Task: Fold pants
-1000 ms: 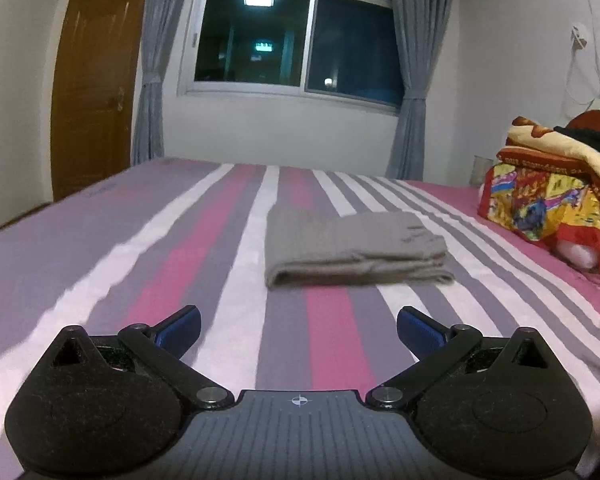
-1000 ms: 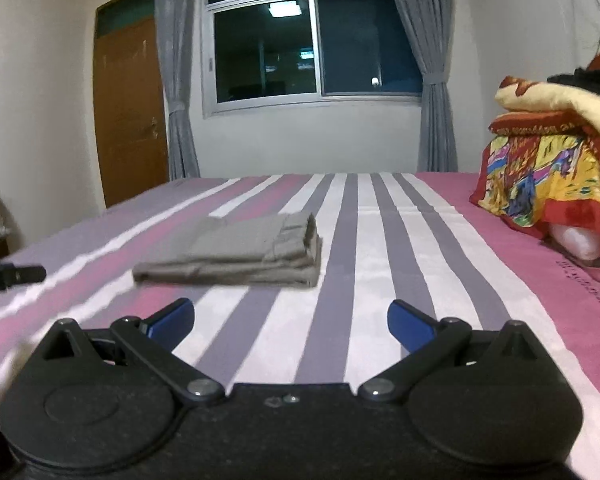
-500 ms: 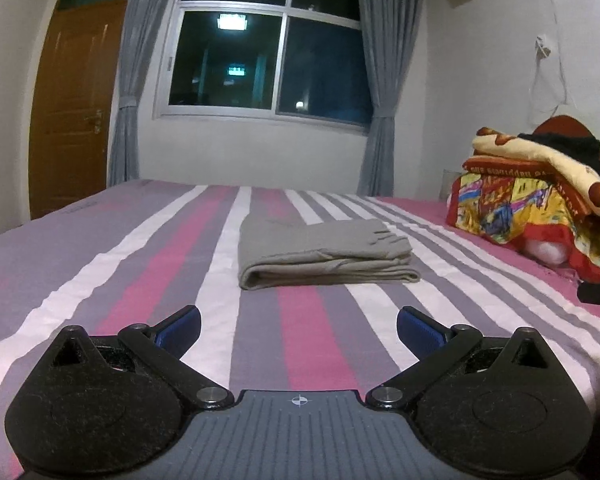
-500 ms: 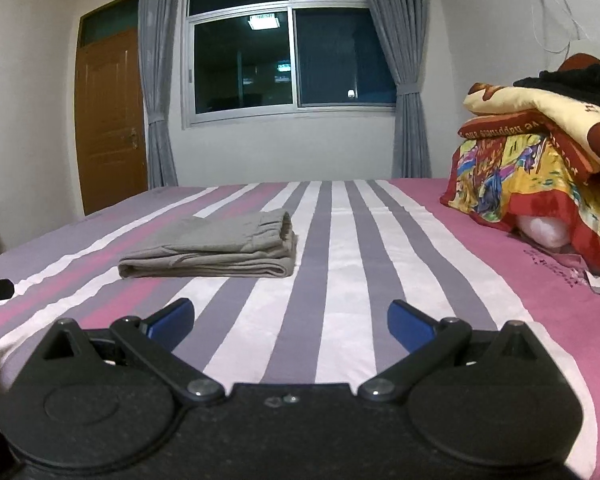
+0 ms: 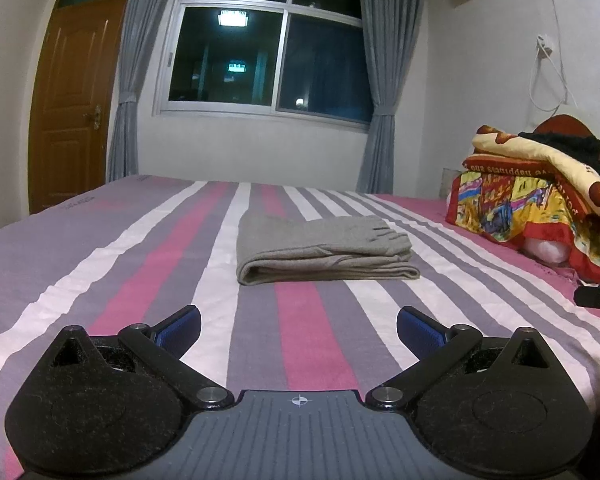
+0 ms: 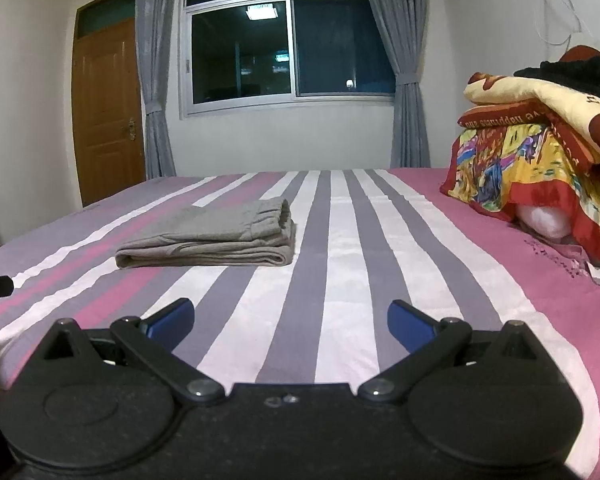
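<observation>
The grey pants (image 5: 324, 250) lie folded in a flat rectangle on the striped bed (image 5: 120, 280), with the rolled fold edge toward me. In the right wrist view the pants (image 6: 212, 240) sit to the left of centre. My left gripper (image 5: 298, 328) is open and empty, low over the bed, well short of the pants. My right gripper (image 6: 290, 320) is open and empty too, short of the pants and to their right. The tip of the right gripper shows at the right edge of the left wrist view (image 5: 598, 298).
A pile of colourful folded blankets (image 5: 532, 200) sits on the bed at the right, also in the right wrist view (image 6: 540, 160). A window with grey curtains (image 5: 268, 60) and a brown door (image 5: 76, 100) are on the far wall.
Both grippers have drawn back and dropped lower toward the bed; the pants look farther and flatter. The pants have not moved. Both grippers stay open.
</observation>
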### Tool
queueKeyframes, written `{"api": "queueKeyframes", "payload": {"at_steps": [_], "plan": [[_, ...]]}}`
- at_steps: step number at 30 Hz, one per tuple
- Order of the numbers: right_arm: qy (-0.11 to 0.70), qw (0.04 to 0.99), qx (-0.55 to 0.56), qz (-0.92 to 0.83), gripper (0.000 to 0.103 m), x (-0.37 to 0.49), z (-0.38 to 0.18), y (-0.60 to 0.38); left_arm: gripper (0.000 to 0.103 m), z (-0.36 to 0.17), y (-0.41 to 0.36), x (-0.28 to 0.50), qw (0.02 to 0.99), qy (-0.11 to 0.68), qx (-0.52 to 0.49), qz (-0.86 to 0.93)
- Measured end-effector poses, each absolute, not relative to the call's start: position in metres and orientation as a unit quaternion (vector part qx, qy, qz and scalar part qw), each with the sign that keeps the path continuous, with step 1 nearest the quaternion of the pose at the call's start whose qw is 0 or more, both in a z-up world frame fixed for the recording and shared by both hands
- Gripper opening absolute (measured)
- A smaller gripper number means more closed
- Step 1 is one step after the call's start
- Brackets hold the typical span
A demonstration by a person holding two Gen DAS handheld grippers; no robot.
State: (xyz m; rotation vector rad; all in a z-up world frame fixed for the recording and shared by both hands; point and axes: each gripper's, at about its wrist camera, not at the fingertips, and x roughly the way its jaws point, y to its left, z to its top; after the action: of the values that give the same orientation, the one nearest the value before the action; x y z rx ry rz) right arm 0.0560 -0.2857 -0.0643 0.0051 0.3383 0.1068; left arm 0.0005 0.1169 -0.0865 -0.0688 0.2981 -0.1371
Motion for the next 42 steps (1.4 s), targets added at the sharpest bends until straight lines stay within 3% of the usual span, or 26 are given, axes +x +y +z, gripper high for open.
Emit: {"api": "queueKeyframes", "payload": {"at_steps": [42], "plan": [[0.172,0.984,0.002,0.055,0.103,0.0571,-0.065,-0.2853,0.103,-0.0901,0.1099,-0.001,0.986,0.151,-0.033,-0.07]]}}
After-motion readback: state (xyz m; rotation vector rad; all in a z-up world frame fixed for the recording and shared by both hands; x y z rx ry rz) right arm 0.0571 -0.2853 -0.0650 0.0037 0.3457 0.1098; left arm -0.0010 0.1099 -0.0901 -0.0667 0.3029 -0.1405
